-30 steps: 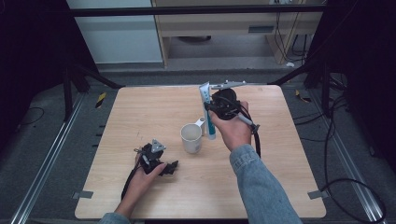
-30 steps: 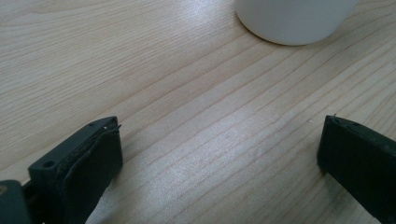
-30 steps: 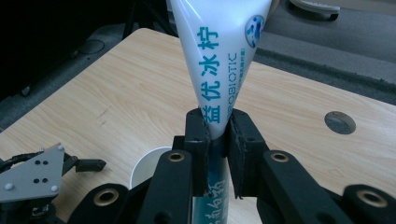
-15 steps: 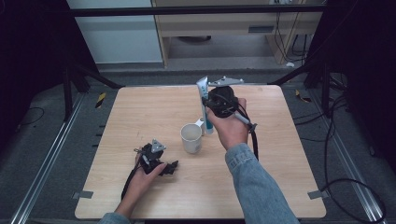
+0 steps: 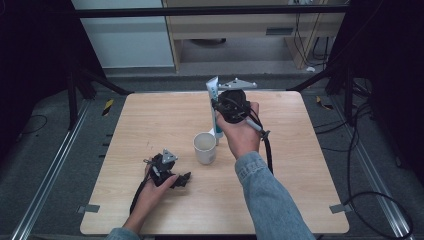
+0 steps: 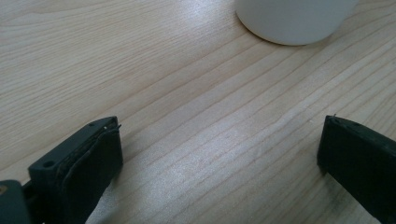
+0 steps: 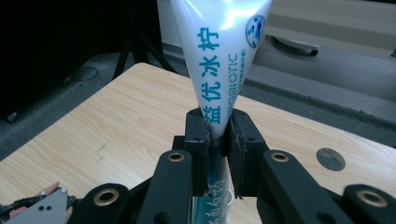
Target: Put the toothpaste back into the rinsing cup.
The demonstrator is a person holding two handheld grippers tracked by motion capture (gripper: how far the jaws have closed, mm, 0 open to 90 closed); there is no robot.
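A white toothpaste tube with teal lettering stands nearly upright, crimped end up, in my right gripper, which is shut on its middle. In the right gripper view the pads pinch the tube from both sides at my right gripper. The tube's lower end hangs just behind a white cup on the wooden table. My left gripper rests on the table left of the cup, open with nothing between its jaws. In the left gripper view, beyond my left gripper, the cup's base sits ahead.
The table stands on a dark floor with metal rails along both sides. A cable trails from the right gripper over the sleeve. A cabinet stands beyond the far edge. Bare wood lies left and right of the cup.
The right hand has drifted slightly left with the tube, which now stands a little more upright by the cup. The left hand has not moved.
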